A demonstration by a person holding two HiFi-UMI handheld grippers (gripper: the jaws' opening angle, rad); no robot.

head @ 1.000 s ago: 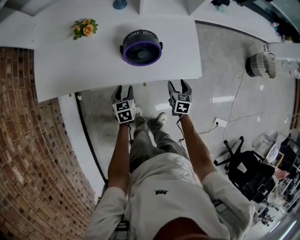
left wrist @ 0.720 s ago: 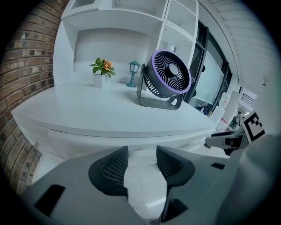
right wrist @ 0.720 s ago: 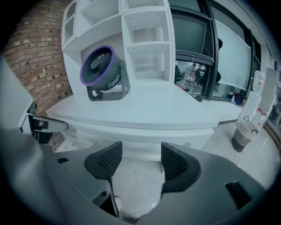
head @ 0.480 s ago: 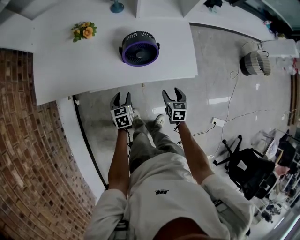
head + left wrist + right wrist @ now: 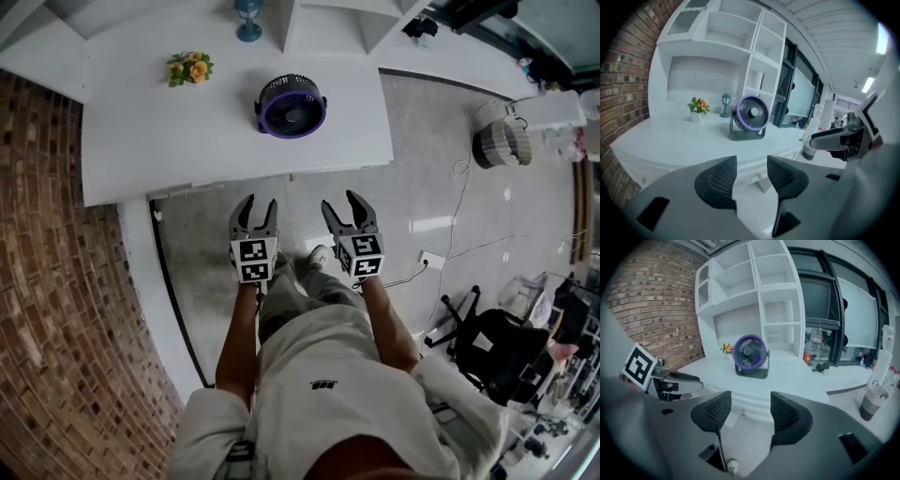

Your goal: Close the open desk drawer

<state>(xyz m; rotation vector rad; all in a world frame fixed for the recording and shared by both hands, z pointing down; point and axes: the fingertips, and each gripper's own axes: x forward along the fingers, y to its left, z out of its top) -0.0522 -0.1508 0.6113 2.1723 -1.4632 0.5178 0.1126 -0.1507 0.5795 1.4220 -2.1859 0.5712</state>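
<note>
Both sets of jaws are apart with nothing between them. The left gripper [image 5: 259, 202] and right gripper [image 5: 341, 201] hang side by side just in front of the white bench [image 5: 187, 131], not touching it. The drawer [image 5: 749, 405] is that strip with a tiny knob under the bench's front edge, and I honestly can't tell how far it sticks out. A purple fan [image 5: 292, 105] and some flowers [image 5: 190, 67] sit on top.
</note>
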